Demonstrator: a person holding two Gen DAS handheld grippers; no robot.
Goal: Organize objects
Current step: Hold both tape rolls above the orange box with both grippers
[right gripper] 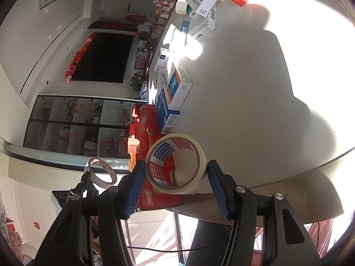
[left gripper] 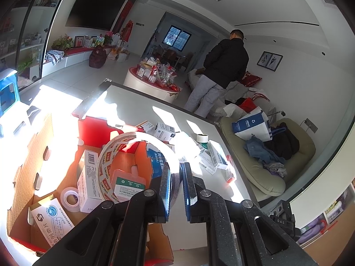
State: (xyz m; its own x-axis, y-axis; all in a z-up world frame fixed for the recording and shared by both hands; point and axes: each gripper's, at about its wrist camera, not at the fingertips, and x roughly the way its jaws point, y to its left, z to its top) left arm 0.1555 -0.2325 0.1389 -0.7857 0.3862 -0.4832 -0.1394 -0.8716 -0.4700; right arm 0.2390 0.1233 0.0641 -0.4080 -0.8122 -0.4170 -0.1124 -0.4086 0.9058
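Left wrist view: the left tool (left gripper: 176,190) is pinched tight on the thin wall of a wide white tape ring (left gripper: 124,155), which hangs over the open cardboard box (left gripper: 33,155) where medicine packets and a small clear tape roll (left gripper: 70,198) lie. That's a narrow bite; a tilt could let the ring slip and drop off target.

Right wrist view: the right tool (right gripper: 176,182) stands half open, its pads clamping a fat clear tape roll (right gripper: 176,163) above the counter (right gripper: 244,110) edge and the red box (right gripper: 153,146). Round, slick sides there; loosen early and it rolls off the edge.
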